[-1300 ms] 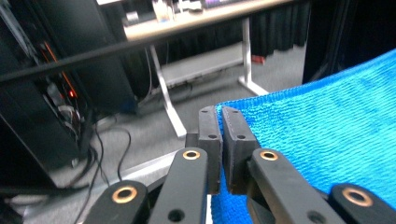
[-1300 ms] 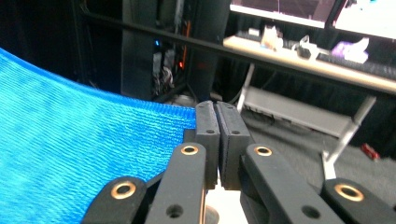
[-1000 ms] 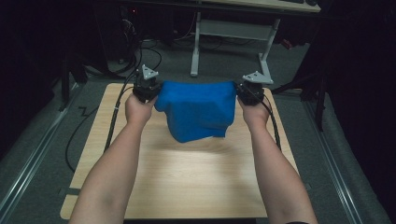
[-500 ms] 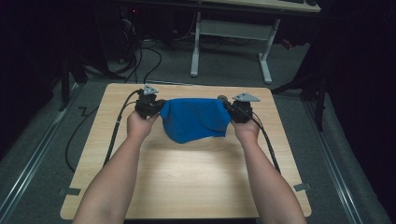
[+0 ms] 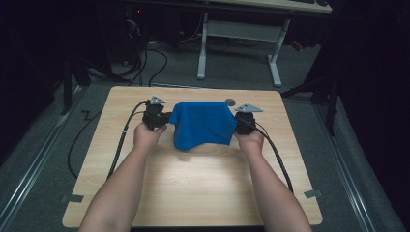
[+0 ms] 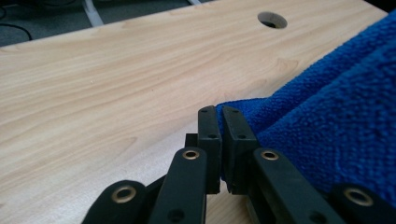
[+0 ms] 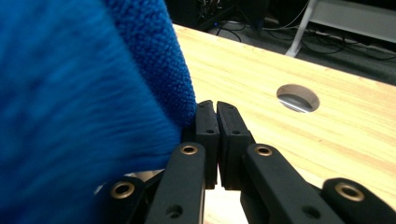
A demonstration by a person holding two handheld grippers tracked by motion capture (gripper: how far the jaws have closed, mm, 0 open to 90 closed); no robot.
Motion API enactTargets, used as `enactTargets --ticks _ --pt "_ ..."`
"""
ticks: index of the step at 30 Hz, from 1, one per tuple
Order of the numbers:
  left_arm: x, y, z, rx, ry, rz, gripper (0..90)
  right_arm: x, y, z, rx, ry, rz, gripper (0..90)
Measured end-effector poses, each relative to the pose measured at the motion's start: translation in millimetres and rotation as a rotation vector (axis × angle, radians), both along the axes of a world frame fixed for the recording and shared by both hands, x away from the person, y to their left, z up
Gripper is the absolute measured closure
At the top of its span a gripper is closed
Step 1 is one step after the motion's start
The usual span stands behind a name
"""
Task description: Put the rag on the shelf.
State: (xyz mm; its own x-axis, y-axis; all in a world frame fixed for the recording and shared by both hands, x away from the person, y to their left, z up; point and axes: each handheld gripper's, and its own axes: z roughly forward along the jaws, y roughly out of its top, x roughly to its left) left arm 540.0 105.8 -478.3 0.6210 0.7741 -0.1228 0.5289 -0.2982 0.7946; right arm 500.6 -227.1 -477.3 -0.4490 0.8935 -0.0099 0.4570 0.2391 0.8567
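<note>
1. In the high view we are looking down on a wooden table [image 5: 193, 193] with a blue towel [image 5: 203, 123] stretched between two hand-held grippers. The left gripper [image 5: 167, 117] is meeting the towel's left edge and the right gripper [image 5: 235, 122] its right edge. The towel is sitting on the far half of the table, its lower part drooping toward the person's side. A round hole [image 5: 230, 102] in the tabletop is showing just beyond the towel's far edge. The person's left hand [image 5: 147, 135] and right hand [image 5: 250, 140] are wrapping the gripper bodies, and black cables [image 5: 123, 140] are trailing back along the table.

2. In the left gripper view we are seeing the jaws pressed nearly together — a thin fold of the blue towel [image 6: 336, 135] is caught between them at its edge. The rest of the cloth is bunching up at the right, and the hole [image 6: 272, 19] is lying far off on the wood.

3. In the right gripper view we are seeing the jaws likewise closed to a slit, at the towel's [image 7: 84, 116] edge — whether cloth is lying between them we cannot tell. The hole [image 7: 297, 98] is lying beyond on the right.
</note>
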Motion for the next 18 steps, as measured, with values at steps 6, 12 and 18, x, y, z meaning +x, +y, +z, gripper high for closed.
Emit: enactTargets --ticks 6,12,18 --pt "-1.8 -0.9 -8.2 -0.001 0.020 -0.009 87.2 0.3 -2.2 -6.8 0.026 0.016 -0.004 88.7" --pt "-3.5 0.3 -15.8 0.007 0.041 -0.012 87.2 2.5 -6.2 -14.6 0.032 0.045 -0.015 88.7" --pt "-6.1 -0.7 -12.6 0.008 0.031 -0.015 83.8 4.5 -5.2 -18.9 0.042 0.072 -0.007 88.5"
